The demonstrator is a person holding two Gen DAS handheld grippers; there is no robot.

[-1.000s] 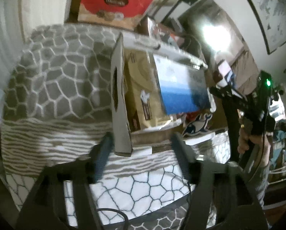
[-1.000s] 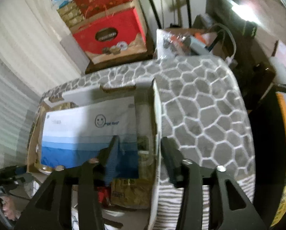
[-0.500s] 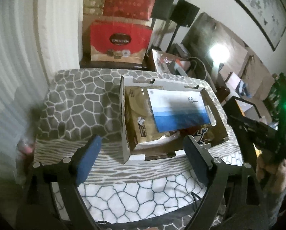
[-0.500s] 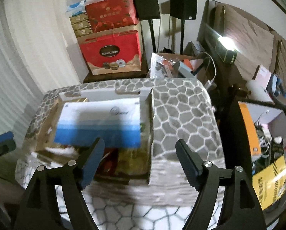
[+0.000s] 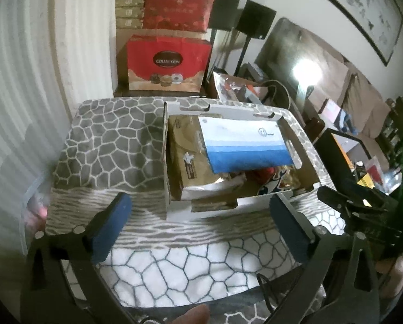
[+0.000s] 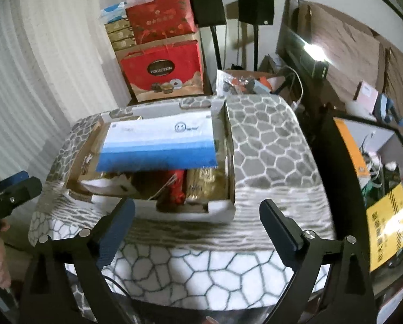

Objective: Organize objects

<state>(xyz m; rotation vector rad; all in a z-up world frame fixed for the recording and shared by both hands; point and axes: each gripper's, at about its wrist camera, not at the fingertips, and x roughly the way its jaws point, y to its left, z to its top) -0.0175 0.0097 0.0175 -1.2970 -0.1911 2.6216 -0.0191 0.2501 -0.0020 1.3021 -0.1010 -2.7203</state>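
The cardboard tray [image 5: 239, 159] is sitting mid-table [image 5: 106, 145], already holding the blue-and-white pack [image 5: 244, 145] and snack bags. Both the left hand-held gripper [image 5: 198, 221] and right hand-held gripper [image 6: 196, 221] are hanging wide open, gripping nothing; the organizing is looking nearly finished.

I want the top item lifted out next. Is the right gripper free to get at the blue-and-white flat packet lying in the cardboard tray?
Probably yes: the right gripper is open, and the blue-and-white flat packet lies uncovered on top.

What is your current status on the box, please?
Both grippers open, empty, short of the cardboard box. Blue-white pack lies on top. Nothing in the way.
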